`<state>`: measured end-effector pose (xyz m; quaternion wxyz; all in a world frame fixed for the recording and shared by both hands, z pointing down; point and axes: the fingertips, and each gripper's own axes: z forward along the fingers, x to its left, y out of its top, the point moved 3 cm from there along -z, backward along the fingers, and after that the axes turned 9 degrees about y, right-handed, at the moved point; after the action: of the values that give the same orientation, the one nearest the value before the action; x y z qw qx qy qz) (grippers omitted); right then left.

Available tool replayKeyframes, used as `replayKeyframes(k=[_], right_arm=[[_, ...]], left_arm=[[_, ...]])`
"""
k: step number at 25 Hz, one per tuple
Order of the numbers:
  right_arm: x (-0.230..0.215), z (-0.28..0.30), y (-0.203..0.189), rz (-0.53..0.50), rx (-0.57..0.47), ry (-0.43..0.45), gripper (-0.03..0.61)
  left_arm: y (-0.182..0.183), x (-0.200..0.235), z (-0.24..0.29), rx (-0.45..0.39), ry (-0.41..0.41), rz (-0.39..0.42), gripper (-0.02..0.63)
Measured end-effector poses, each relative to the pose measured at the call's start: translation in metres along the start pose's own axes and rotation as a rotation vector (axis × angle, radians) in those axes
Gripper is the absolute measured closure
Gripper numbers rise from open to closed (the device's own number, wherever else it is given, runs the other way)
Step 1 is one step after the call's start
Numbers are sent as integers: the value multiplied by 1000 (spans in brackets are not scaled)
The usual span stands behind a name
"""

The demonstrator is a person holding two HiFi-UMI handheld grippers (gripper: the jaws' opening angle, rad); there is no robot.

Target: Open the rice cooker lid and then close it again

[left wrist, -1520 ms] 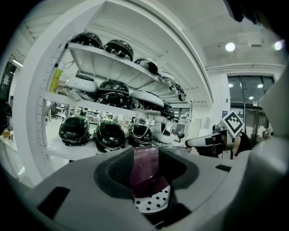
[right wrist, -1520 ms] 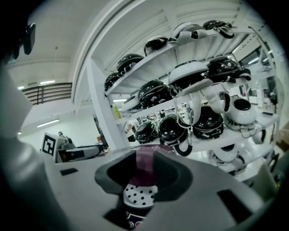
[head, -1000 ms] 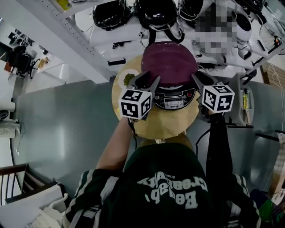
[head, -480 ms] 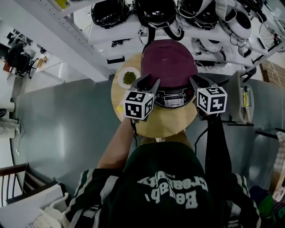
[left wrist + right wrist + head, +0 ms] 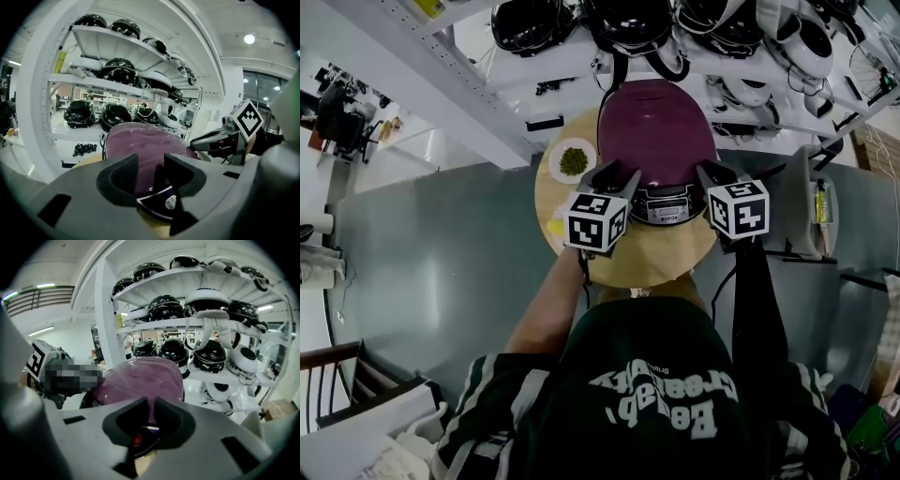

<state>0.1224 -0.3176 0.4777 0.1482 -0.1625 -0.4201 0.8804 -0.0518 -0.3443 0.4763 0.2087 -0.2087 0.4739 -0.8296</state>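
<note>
Arms reach forward from the person's body, the bare left forearm (image 5: 546, 305) and the black right sleeve (image 5: 756, 300) running up to the front of the rice cooker (image 5: 657, 131). The left gripper (image 5: 617, 174) hangs at the cooker's front left corner, tilted slightly downward. Its jaws stand wide and have just been opening. Nothing is between them; in the left gripper view (image 5: 151, 174) the purple lid (image 5: 140, 140) shows through the gap. The right gripper (image 5: 712, 172) sits at the cooker's front right corner and points down more steeply. Its jaws are narrow and have just been closing, leaving a thin slit with nothing between them (image 5: 151, 417).

The cooker stands at the far side of a round wooden table (image 5: 649, 261) with its lid down, so its inside is hidden. Left of the cooker, a small white plate (image 5: 573, 161) holds a heap of something green. Behind the cooker, white shelves (image 5: 154, 324) carry black and white helmet-like shells.
</note>
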Motion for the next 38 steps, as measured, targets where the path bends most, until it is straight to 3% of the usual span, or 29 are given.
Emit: replayKeyframes(k=[5,6,9,27,38], right_arm=[[2,0,2,-13,-2,8,539],[4,2,3,-15,-7,19,489],[12,9,6,-44,2,47,471],[17,13,2,-82,-8,26,485],[15,14,1,-53,-24,19,485]], left_arm=[[-2,0,1,0,18,30,448],[-2,0,1,0,18,31,449],[-3,1,2,3,9,9,449],[-6,3,3,5,-5,22,457],[-8,4,4,-6,-12,30,457]])
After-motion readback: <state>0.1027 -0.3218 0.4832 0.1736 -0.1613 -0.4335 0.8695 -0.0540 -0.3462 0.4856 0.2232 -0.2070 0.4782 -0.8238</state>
